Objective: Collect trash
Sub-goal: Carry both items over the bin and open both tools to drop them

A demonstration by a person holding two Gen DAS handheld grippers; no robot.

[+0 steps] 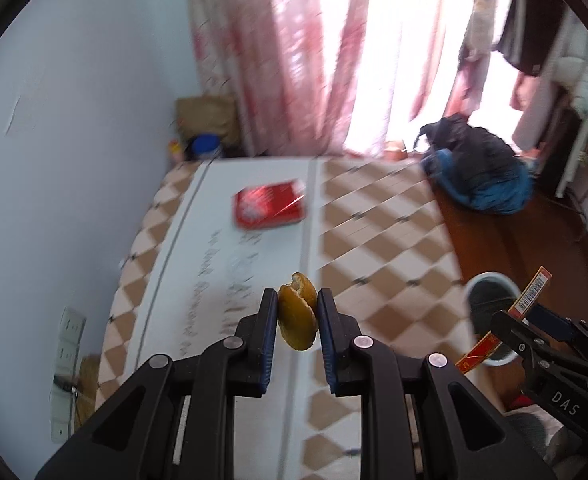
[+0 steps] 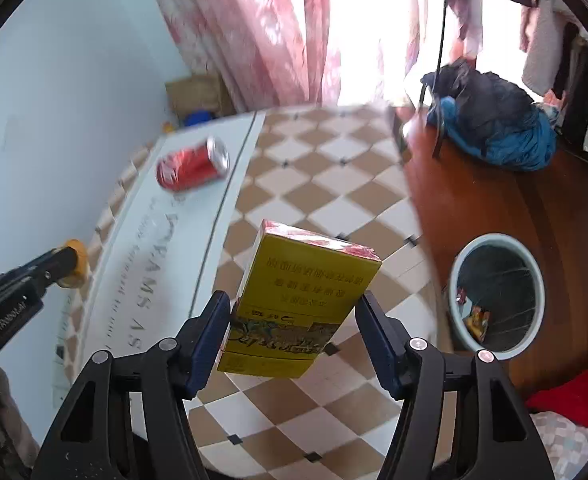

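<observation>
left gripper (image 1: 297,316): matt black plastic, with small bright metal pins at the joints
fingers (image 1: 269,334): faced with dark blue ribbed pads, rubber by the look
peel piece (image 1: 298,317): yellow-brown skin, smooth and a little glossy, with a torn pale edge
right gripper (image 2: 294,332): the same matt black plastic with metal pins
yellow box (image 2: 302,300): thin cardboard, printed, under a shiny clear wrap
red can (image 2: 193,169): metal, glossy red side, bare silver end
desk (image 2: 326,184): covered by a smooth checked sheet, slightly shiny
floor (image 2: 494,208): polished brown wood, glossy
bin (image 2: 498,296): pale smooth plastic rim
curtain (image 2: 254,32): thin pink cloth
</observation>
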